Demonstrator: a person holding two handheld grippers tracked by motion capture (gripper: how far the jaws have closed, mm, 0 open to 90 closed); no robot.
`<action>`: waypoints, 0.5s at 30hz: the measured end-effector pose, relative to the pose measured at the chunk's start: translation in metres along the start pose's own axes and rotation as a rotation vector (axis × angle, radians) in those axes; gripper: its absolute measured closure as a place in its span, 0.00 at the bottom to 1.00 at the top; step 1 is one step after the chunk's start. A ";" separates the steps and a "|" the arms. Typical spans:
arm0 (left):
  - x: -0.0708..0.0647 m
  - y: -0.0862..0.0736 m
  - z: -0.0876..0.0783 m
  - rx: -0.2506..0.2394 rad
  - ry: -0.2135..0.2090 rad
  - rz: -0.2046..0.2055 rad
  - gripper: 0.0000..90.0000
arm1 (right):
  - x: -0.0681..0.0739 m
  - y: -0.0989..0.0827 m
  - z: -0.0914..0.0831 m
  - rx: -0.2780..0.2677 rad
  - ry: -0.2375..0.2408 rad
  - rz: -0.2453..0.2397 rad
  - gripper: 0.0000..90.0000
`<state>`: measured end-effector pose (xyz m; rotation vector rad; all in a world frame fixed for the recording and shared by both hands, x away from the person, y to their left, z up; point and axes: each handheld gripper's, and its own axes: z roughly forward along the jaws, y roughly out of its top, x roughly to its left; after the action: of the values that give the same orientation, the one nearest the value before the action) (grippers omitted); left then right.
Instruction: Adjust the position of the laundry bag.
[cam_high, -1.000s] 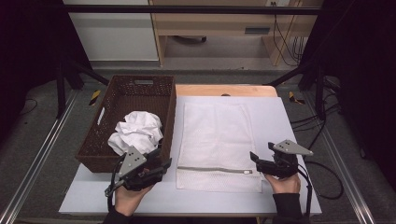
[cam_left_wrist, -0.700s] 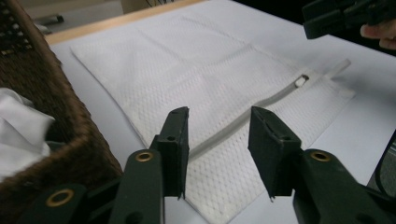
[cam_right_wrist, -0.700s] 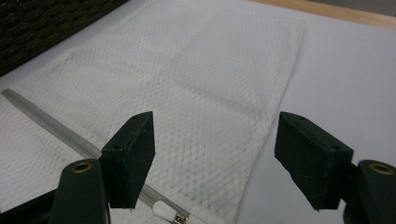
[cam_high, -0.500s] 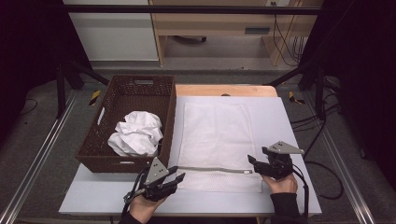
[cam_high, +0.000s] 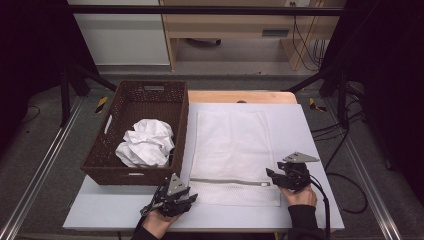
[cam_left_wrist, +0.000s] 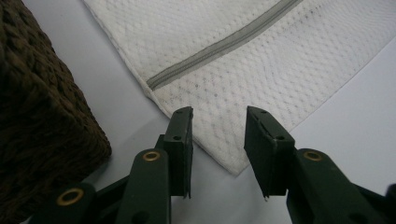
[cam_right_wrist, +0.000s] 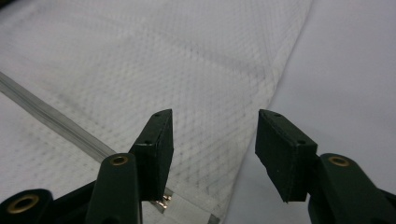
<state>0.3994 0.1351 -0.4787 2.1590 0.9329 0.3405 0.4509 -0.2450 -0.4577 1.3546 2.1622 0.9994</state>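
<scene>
1. White tabletop (cam_high: 320, 135) stands on grey floor before a pale cabinet (cam_high: 120, 35).
2. One mesh laundry bag (cam_high: 230, 145) lies flat mid-table beside one brown basket (cam_high: 145, 100) holding crumpled white cloth (cam_high: 146, 145).
3. Two grippers: left gripper (cam_left_wrist: 218, 135) jaws apart over the bag's near corner; right gripper (cam_right_wrist: 212, 140) jaws, just closing, gape above its zipper end.

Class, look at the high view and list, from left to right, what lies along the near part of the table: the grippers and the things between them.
Left gripper → zipper of the white mesh bag → zipper pull → right gripper.
</scene>
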 end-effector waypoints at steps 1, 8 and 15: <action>0.000 0.000 0.000 0.002 -0.001 0.002 0.70 | 0.000 0.000 0.003 0.012 -0.004 0.001 0.53; -0.003 -0.001 0.001 0.001 0.020 0.012 0.79 | -0.002 -0.002 0.016 0.086 -0.025 -0.007 0.57; -0.005 0.000 0.001 0.014 0.013 0.010 0.95 | 0.000 -0.004 0.020 0.118 -0.031 -0.011 0.62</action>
<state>0.3965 0.1309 -0.4790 2.1768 0.9347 0.3537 0.4617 -0.2387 -0.4736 1.3999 2.2341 0.8529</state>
